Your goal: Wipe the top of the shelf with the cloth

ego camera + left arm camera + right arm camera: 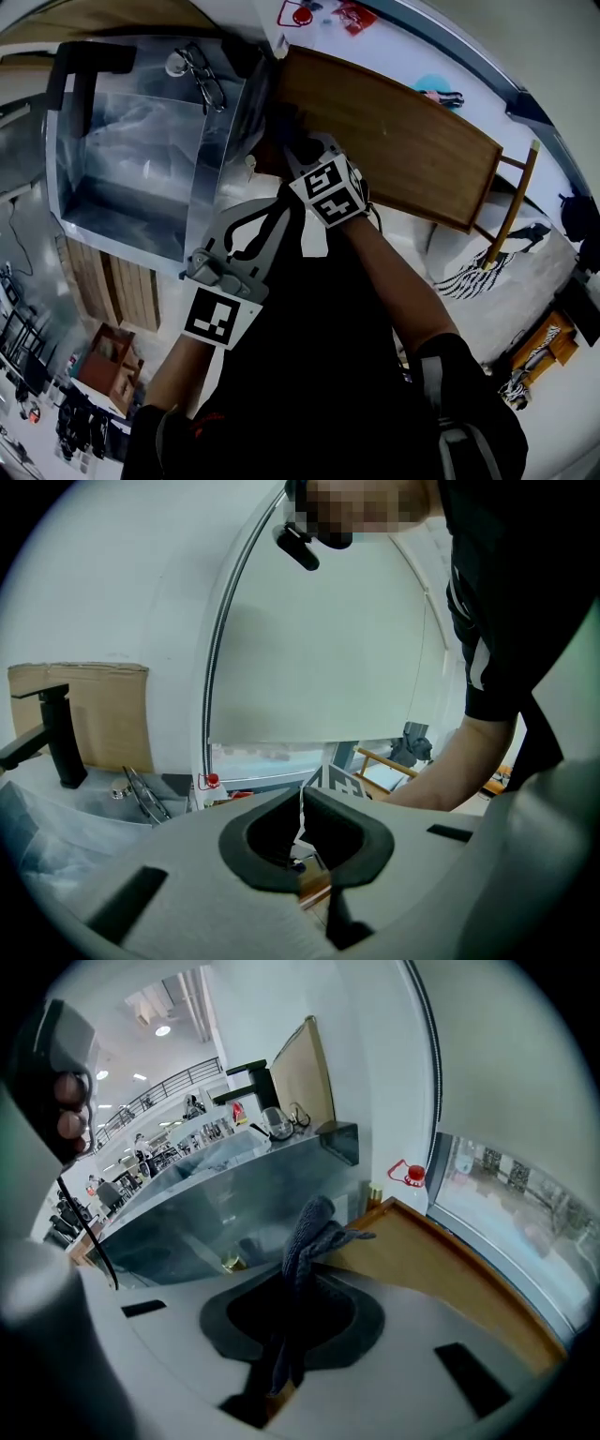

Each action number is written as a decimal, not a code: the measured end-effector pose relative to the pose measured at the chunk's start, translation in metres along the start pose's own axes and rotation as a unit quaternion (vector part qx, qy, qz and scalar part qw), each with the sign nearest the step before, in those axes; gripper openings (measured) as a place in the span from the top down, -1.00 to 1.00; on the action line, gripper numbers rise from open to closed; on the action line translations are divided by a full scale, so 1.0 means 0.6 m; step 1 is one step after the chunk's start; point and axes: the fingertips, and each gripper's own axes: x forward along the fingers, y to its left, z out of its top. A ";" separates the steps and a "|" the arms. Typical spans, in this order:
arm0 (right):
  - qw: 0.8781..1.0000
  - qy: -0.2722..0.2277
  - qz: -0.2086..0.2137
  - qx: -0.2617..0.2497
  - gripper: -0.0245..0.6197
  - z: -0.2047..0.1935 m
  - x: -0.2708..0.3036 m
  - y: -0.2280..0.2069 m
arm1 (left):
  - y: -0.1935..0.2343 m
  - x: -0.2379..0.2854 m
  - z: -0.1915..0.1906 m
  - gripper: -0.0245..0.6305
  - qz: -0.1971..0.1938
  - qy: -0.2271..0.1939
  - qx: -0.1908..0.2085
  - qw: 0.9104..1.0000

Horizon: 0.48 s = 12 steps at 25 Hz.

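Observation:
The dark grey cloth (312,1233) stands up between the jaws of my right gripper (298,1269), which is shut on it. The cloth hangs just over the near left edge of the wooden shelf top (450,1269), beside the sink. In the head view the right gripper (302,150) reaches onto the left end of the brown shelf top (403,141); its marker cube hides the cloth there. My left gripper (267,217) is held lower and closer to my body, off the shelf. The left gripper (302,803) is shut, holds nothing and points up at a pale wall.
A steel sink (131,169) with a black faucet (80,66) adjoins the shelf's left end; glasses (206,75) lie on its rim. A wooden chair (511,202) stands past the shelf's right end. A window runs along the shelf's far side (506,1204).

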 end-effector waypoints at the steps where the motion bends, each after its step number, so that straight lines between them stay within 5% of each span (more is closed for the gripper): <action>1: 1.000 0.004 0.001 0.001 0.80 -0.006 0.004 0.002 | 0.000 -0.002 -0.001 0.84 0.000 -0.001 0.000 1.000; 12: 0.999 0.034 -0.011 0.006 0.80 -0.069 0.013 -0.001 | -0.020 0.003 -0.007 0.84 -0.011 -0.001 0.004 1.000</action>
